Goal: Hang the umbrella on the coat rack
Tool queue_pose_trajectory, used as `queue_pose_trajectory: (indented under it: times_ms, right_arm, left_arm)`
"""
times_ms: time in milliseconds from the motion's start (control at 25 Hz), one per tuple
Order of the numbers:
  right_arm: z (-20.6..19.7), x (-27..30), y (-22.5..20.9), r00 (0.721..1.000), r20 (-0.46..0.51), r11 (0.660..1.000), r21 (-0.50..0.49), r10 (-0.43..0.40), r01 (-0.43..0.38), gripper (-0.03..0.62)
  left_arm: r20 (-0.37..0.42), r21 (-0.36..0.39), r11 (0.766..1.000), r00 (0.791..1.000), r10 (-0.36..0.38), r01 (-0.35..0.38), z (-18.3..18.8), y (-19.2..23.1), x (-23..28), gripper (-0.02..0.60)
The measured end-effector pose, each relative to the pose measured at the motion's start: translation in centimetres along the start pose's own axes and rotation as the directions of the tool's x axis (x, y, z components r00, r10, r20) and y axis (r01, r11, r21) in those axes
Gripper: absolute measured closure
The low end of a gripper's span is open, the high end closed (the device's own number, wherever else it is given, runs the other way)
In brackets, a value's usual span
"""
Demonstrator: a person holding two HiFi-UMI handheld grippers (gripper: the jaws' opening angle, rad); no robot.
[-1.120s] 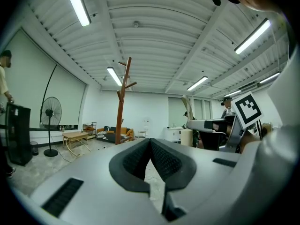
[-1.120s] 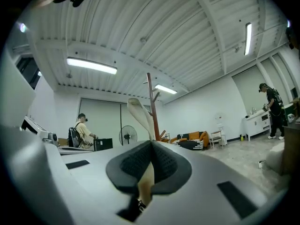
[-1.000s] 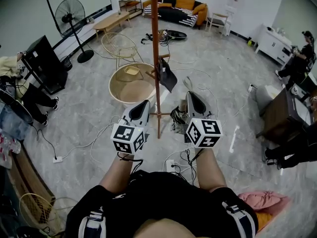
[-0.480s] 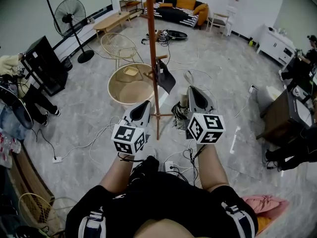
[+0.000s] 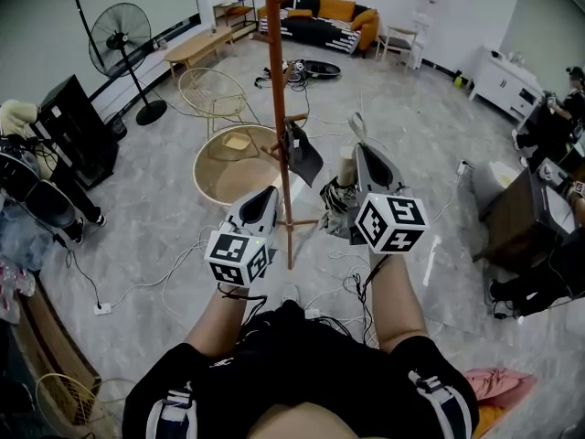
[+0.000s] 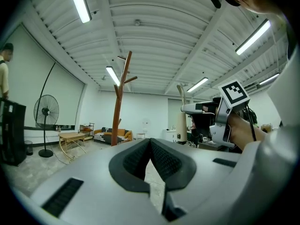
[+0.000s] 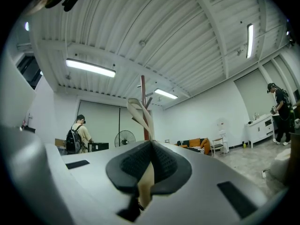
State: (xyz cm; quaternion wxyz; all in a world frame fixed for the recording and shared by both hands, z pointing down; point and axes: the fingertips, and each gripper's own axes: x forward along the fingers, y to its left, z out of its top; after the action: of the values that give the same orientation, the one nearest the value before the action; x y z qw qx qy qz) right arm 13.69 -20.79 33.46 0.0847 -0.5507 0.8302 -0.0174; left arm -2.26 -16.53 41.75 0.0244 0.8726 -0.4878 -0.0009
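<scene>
The coat rack (image 5: 279,126) is a tall red-brown wooden pole with short pegs, straight ahead in the head view. My right gripper (image 5: 362,152) is shut on the beige strap loop (image 7: 139,110) of the folded black umbrella (image 5: 335,207). The umbrella hangs below the jaws just right of the pole, its beige handle (image 5: 346,165) upward. My left gripper (image 5: 264,195) is shut with nothing in it, close to the pole on its left. The left gripper view shows the rack (image 6: 119,104) ahead and the umbrella handle (image 6: 182,114) to the right.
A dark bag (image 5: 305,147) hangs on a low peg of the rack. A round wicker chair (image 5: 230,161) stands behind the pole on the left. Cables and a power strip (image 5: 102,307) lie on the floor. A fan (image 5: 122,33), a sofa (image 5: 331,15) and people stand around the room's edges.
Both grippers have moved forward toward the coat rack. The right gripper has risen a little with the umbrella hanging from it.
</scene>
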Motion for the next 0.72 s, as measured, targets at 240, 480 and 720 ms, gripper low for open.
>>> queue_pose_trajectory:
  times_ms: [240, 480, 720]
  right_arm:
    - [1.8, 7.0, -1.3, 0.999, 0.029, 0.999, -0.026, 0.035, -0.035, 0.579]
    - [5.3, 14.3, -2.4, 0.995, 0.076, 0.996, -0.055, 0.068, -0.064, 0.579]
    - [9.1, 21.6, -3.3, 0.990, 0.115, 0.989, -0.132, 0.084, -0.069, 0.579]
  left_arm:
    - [0.031, -0.004, 1.000, 0.999, -0.016, 0.016, 0.9, 4.1, 6.2, 0.565]
    - [0.049, -0.007, 1.000, 0.999, -0.020, 0.020, 2.2, 8.8, 11.9, 0.565]
    - [0.069, -0.001, 1.000, 0.997, -0.026, 0.026, 3.4, 12.6, 15.7, 0.565]
